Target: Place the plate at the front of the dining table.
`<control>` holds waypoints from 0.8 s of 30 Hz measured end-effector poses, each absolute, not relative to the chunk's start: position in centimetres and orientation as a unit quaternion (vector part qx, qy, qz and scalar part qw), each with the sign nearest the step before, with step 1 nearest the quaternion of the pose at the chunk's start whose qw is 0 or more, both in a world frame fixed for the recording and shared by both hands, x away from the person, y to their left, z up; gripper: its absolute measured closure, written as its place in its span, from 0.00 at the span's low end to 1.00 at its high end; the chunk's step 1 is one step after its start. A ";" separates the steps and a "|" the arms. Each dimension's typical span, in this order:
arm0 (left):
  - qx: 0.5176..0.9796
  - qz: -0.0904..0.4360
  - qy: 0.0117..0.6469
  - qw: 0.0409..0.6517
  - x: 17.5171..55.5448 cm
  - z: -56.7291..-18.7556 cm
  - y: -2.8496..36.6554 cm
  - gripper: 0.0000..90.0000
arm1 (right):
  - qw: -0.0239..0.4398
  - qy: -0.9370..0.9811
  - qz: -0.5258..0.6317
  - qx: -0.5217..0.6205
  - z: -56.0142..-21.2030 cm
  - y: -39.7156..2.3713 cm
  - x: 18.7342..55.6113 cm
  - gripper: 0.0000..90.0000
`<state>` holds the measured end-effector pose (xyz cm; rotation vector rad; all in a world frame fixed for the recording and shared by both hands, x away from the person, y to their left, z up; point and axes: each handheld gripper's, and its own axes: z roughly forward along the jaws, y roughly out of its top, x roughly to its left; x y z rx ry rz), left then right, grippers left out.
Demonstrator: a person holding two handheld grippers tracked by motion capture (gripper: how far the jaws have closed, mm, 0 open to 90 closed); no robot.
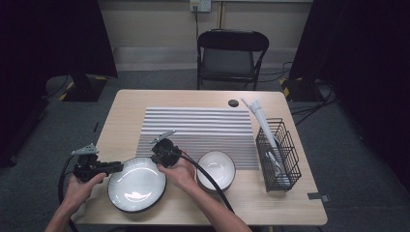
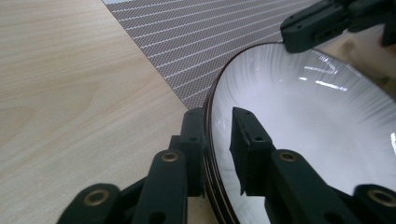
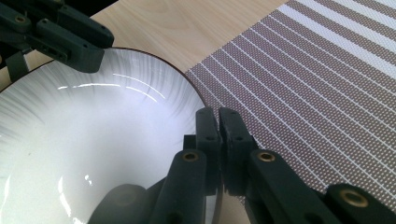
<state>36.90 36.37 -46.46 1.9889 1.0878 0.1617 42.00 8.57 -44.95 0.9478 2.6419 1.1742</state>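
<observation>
**Holding the big plate from two sides**

Gripping the rim, both grippers sit on the big plate (image 1: 137, 191), which is white inside with a dark edge. The plate rests on the wooden table (image 1: 125, 111), at the near left corner of the striped mat (image 1: 200, 135), with its far edge just over the mat.

The left gripper (image 2: 219, 149) is at the plate's left side. One jaw is outside the rim and one is inside the plate. The outside jaw lies against the rim, but there is a small gap between the inside jaw and the rim. So these jaws stand a little open around the edge.

The right gripper (image 3: 218, 140) is at the plate's far right side, next to the mat. Its jaws are squeezed together on the thin rim, with almost no gap.

A small bowl (image 1: 216, 169) sits just right of the plate. A black wire basket (image 1: 278, 154) stands farther right of the plate, past the bowl.
</observation>
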 end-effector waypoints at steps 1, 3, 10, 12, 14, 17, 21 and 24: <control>0.793 0.066 0.436 0.420 36.9 -46.5 36.4 0.88 | 0.052 0.869 0.385 0.307 -44.9 8.6 42.0 0.98; 0.789 0.058 0.438 0.427 37.0 -46.8 36.6 0.90 | 0.049 0.870 0.382 0.307 -44.8 8.6 42.0 0.98; 0.790 0.055 0.436 0.427 37.0 -46.8 36.7 0.91 | 0.053 0.864 0.390 0.314 -44.8 8.3 41.9 0.97; 0.788 0.053 0.436 0.430 37.1 -46.8 36.8 0.91 | 0.054 0.867 0.388 0.309 -44.6 8.3 41.9 0.99; 0.788 0.052 0.437 0.431 37.1 -46.8 36.8 0.91 | 0.054 0.866 0.389 0.310 -44.7 8.2 41.8 0.99; 0.786 0.049 0.439 0.433 37.1 -46.8 36.8 0.91 | 0.053 0.867 0.388 0.308 -44.7 8.2 41.9 0.99; 0.787 0.049 0.438 0.433 36.9 -46.7 36.7 0.84 | 0.050 0.866 0.390 0.310 -44.7 8.2 41.9 0.99; 0.785 0.045 0.438 0.435 37.0 -46.8 36.8 0.86 | 0.049 0.866 0.389 0.312 -44.8 8.2 41.9 0.99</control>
